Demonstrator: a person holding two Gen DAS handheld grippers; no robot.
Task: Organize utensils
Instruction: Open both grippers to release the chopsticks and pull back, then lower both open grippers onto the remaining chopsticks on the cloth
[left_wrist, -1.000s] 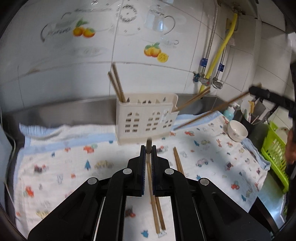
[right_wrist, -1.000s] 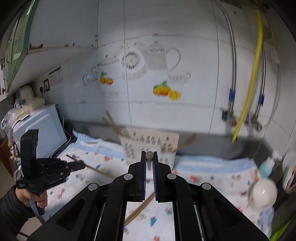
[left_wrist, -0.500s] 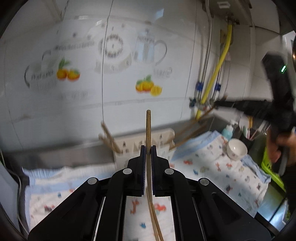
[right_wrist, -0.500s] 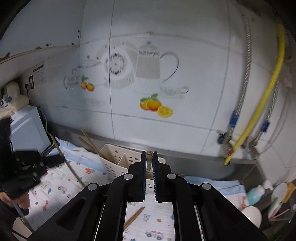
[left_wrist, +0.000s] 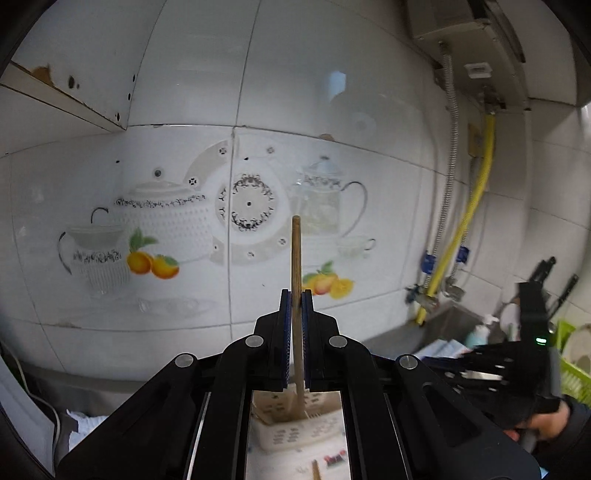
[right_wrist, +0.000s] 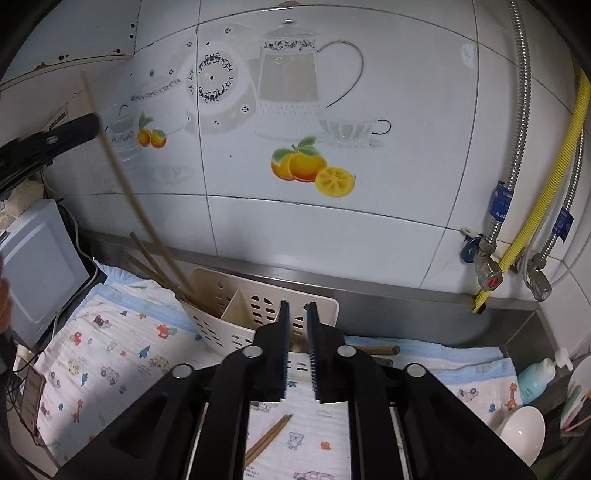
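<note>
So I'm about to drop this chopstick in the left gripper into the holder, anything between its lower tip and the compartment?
Nothing visible blocks it. The chopstick stands upright in the left gripper, its lower end over the white holder. Other chopsticks already lean in the left compartment.

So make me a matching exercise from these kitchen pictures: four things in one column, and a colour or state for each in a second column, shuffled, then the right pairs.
Things
1. left hand-held gripper
2. right hand-held gripper
3. utensil holder
4. gas hose

Colour or state
A. yellow
B. jaws parting, nothing between them
C. shut on a chopstick
D. cream, with chopsticks in its left compartment

Pairs: 1-C, 2-B, 3-D, 4-A
</note>
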